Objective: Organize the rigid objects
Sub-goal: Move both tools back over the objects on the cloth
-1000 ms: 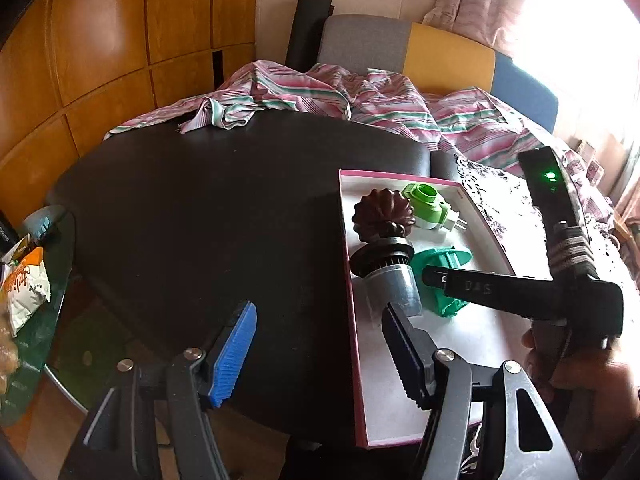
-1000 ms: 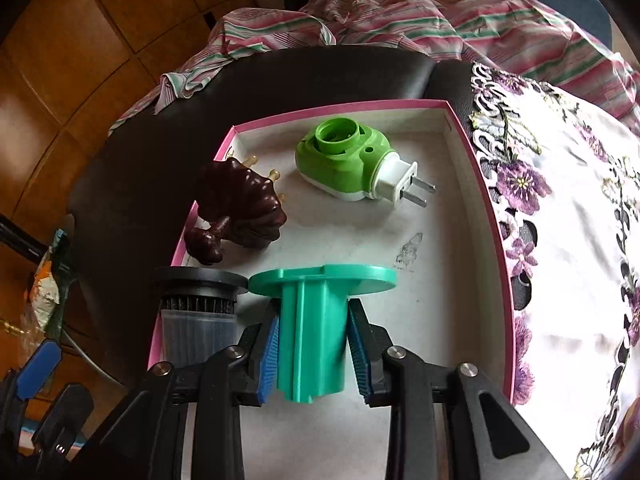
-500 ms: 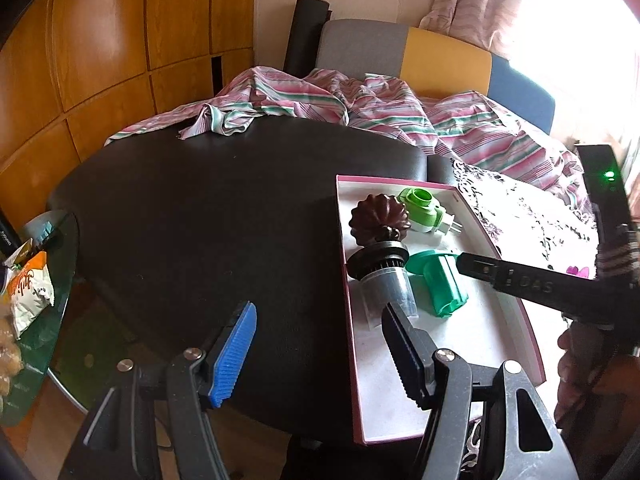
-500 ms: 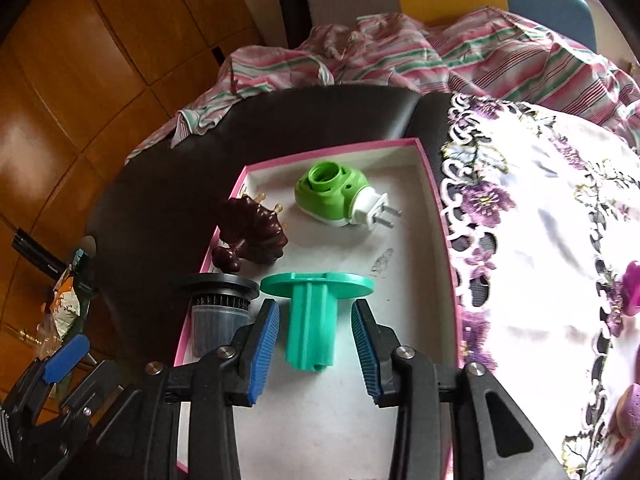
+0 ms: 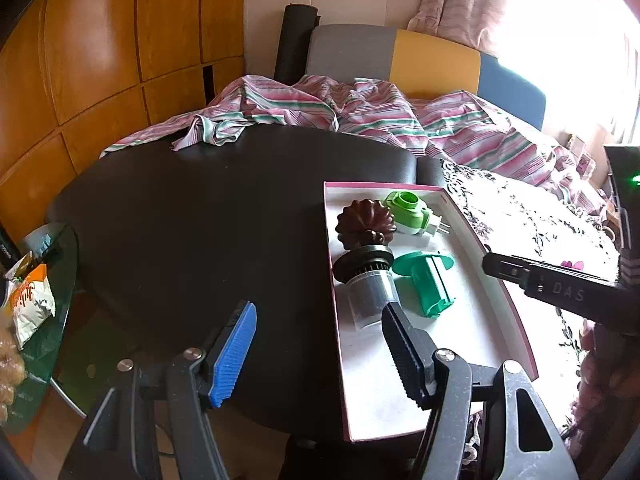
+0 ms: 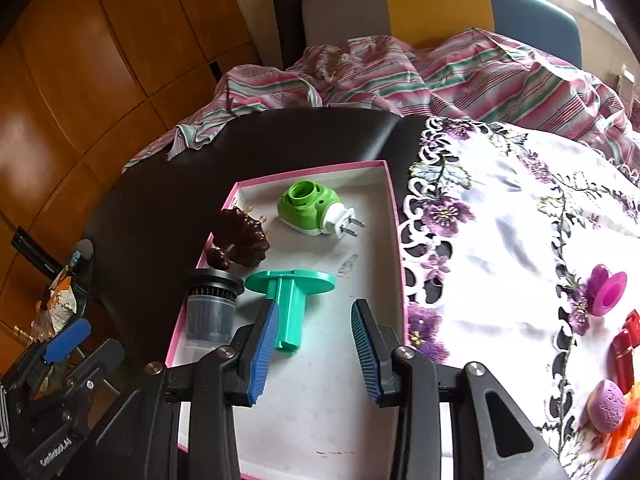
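Now that the right gripper [image 6: 314,342] has just parted its jaws and backed off, the teal plastic flanged spool [image 6: 290,300] lies released inside the pink-rimmed white cardboard tray [image 6: 362,168], beside the grey ribbed cylinder [image 6: 210,304]; placement done. Left gripper [image 5: 318,354] jaws apart, empty, near tray.

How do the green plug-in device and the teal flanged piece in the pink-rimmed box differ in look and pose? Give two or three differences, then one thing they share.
The green plug-in device is rounded, lime with a white end and two metal prongs; the teal flanged piece is one colour, a flat disc on a ribbed stem. The device lies farther back; the teal piece lies nearer the right gripper. Both rest loose in the box.
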The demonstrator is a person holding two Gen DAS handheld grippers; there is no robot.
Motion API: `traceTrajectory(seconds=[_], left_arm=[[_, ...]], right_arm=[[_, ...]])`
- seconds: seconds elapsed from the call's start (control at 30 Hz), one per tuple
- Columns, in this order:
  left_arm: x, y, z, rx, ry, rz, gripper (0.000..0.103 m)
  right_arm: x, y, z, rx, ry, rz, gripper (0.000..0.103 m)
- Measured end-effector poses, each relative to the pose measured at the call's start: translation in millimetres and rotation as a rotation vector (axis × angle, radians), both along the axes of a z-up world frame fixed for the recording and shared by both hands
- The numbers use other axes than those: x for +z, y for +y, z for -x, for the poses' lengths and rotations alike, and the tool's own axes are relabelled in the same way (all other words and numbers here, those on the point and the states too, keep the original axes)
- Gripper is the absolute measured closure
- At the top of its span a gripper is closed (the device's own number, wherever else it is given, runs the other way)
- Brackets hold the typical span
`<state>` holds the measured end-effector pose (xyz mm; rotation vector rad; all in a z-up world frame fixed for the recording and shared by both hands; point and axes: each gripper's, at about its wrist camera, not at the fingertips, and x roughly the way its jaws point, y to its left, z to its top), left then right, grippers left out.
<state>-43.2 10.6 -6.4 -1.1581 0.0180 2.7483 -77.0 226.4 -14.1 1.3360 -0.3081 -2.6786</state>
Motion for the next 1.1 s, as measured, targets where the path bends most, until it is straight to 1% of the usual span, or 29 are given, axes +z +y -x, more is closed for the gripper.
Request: traceTrajectory(seconds=[0.3, 0.5, 0.83, 1.1], left_arm=[[3, 11, -2, -0.034, 0.012, 0.014, 0.037], [6, 23, -4, -0.066, 0.021, 0.025, 0.037], [11, 50, -7, -0.142, 0.035, 0.041, 0.037], [11, 79, -10, -0.215, 0.031, 0.056, 0.037]], right_arm=[[11, 45, -20, -0.077, 0.021, -0.019, 0.065], [21, 92, -39, -0.169, 0.031, -0.046, 0.065], [29, 192, -79, -0.394, 0.033, -0.064, 0.065], [23, 261, -117, -0.605, 0.052, -0.041, 0.064]])
